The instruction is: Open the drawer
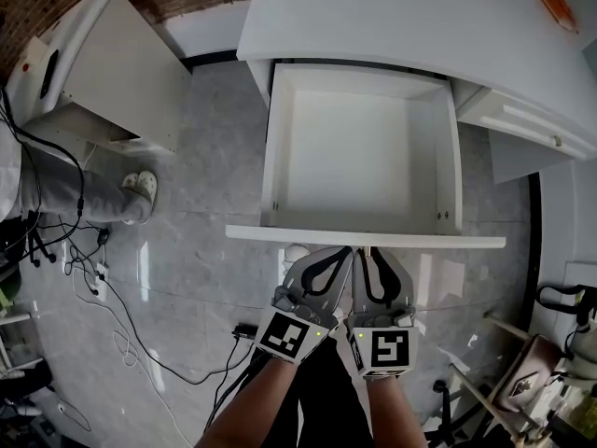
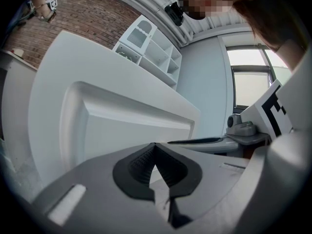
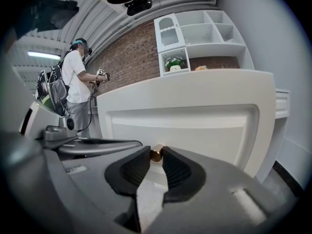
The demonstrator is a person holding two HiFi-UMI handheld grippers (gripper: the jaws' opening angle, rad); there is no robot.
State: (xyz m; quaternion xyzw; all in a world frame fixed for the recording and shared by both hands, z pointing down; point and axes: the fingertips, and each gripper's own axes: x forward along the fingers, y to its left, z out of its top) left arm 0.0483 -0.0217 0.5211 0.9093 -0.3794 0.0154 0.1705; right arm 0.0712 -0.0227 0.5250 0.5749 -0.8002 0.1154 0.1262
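The white drawer stands pulled far out of the white cabinet, and its inside is empty. In the right gripper view its panelled front fills the middle, with a small brass knob at the centre. My right gripper is shut on that knob, one dark pad on each side. My left gripper sits close beside it at the drawer front, its tips meeting with nothing between them. From the head view both grippers, left and right, lie side by side just below the drawer's front edge.
A second drawer at the right stands slightly out. Cables trail over the grey floor at the left, near a slippered foot and a white cabinet. A person stands far off beside a brick wall.
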